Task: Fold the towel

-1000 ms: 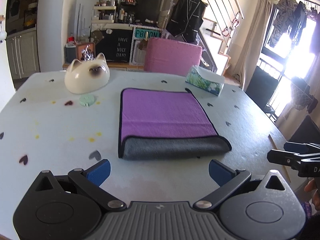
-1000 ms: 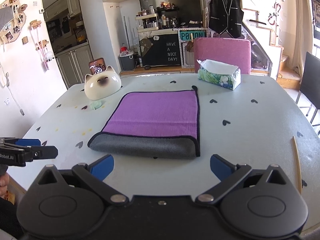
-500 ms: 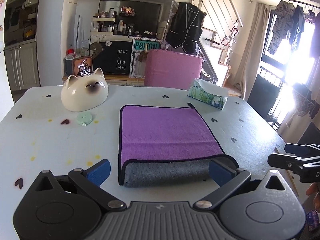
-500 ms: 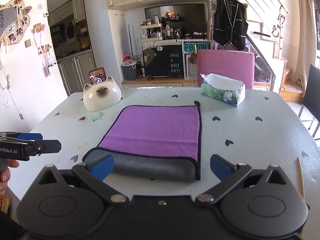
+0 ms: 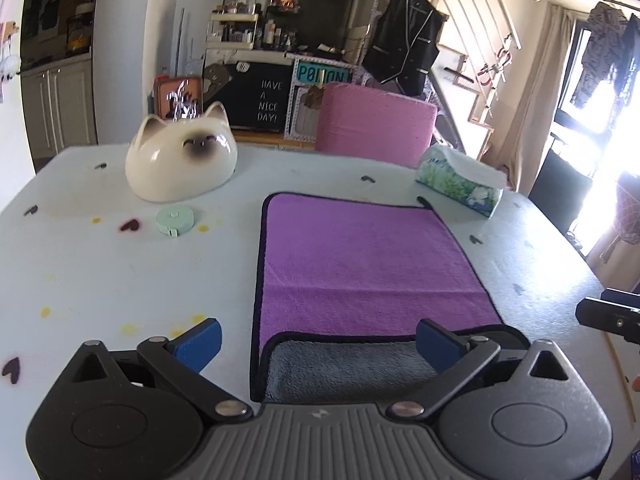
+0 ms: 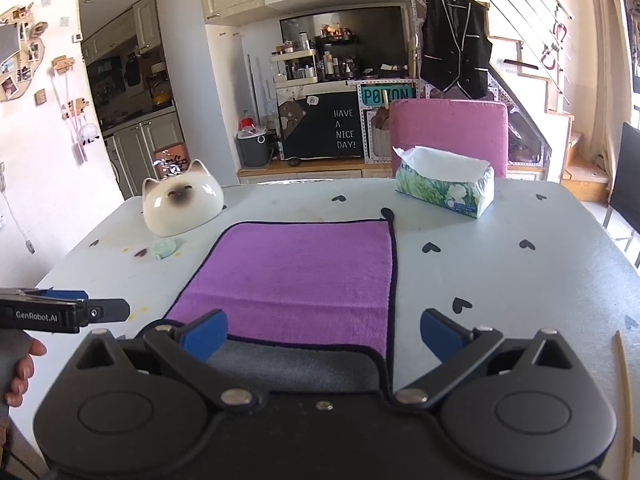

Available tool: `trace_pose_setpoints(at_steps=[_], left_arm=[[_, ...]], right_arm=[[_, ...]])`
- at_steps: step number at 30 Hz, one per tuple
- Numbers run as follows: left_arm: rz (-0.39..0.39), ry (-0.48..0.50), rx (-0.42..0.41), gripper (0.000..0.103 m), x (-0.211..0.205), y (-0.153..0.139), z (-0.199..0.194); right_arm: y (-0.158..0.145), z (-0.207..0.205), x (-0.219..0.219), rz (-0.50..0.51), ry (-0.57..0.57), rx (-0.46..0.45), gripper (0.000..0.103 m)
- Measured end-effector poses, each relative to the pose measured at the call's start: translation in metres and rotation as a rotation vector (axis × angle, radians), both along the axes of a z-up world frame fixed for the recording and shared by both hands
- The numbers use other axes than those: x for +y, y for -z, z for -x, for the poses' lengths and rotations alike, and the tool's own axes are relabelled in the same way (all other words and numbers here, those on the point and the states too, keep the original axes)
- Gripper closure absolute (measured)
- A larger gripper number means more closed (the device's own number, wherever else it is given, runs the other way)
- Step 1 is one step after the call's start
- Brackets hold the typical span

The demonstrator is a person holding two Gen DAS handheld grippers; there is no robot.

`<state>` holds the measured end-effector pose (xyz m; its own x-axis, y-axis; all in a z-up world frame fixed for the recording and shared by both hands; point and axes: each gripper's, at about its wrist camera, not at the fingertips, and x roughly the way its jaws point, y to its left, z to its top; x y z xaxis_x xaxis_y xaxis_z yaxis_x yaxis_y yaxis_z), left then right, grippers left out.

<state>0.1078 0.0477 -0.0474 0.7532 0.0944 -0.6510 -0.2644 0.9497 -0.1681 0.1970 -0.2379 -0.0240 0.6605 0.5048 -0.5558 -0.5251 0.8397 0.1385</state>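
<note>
At the near edge of the table (image 5: 100,280), left gripper (image 5: 318,340) spread wide with nothing between its blue pads (image 5: 198,342), straddling the near-left corner of the towel (image 5: 360,264): left pad over bare tabletop, right pad over the grey fold. Right gripper (image 6: 324,332) likewise wide apart and empty; its left pad sits over the grey fold and its right pad over bare table beyond the towel's black-trimmed right edge. Towel lies flat mid-table, purple face up, grey underside rolled out along the near edge. Bare tabletop runs along both long sides of it. Left of the far corner: mint round tape measure (image 5: 175,220), and behind that a cat-face ceramic dish (image 5: 180,166), both apart from the towel. Beyond the far right corner, a tissue box (image 6: 444,184), also apart. Thin wooden stick (image 6: 622,376) near the right table rim. Pink chair back (image 6: 448,136) behind the far edge.
</note>
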Motion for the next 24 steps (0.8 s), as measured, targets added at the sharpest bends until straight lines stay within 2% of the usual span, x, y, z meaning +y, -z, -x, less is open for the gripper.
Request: trace_pose_setpoints(at_steps=[3, 8, 16, 19, 21, 24], left_arm=[[0.031, -0.01, 0.026, 0.013, 0.009, 0.012, -0.01], [0.035, -0.014, 0.055, 0.02, 0.015, 0.031, -0.02], [0.074, -0.012, 0.087, 0.042, 0.022, 0.053, -0.028], [0.086, -0.002, 0.086, 0.048, 0.022, 0.055, -0.028], [0.089, 0.0, 0.086, 0.05, 0.022, 0.056, -0.028], [0.091, 0.004, 0.083, 0.052, 0.022, 0.057, -0.028]], right_arm=[[0.014, -0.016, 0.002, -0.006, 0.021, 0.034, 0.0], [0.038, -0.032, 0.003, -0.026, 0.053, 0.063, 0.0], [0.067, -0.051, 0.005, -0.044, 0.066, 0.147, 0.002], [0.075, -0.055, 0.004, -0.053, 0.065, 0.178, 0.009], [0.079, -0.056, 0.004, -0.063, 0.061, 0.197, 0.02], [0.084, -0.059, 0.004, -0.078, 0.046, 0.217, 0.03]])
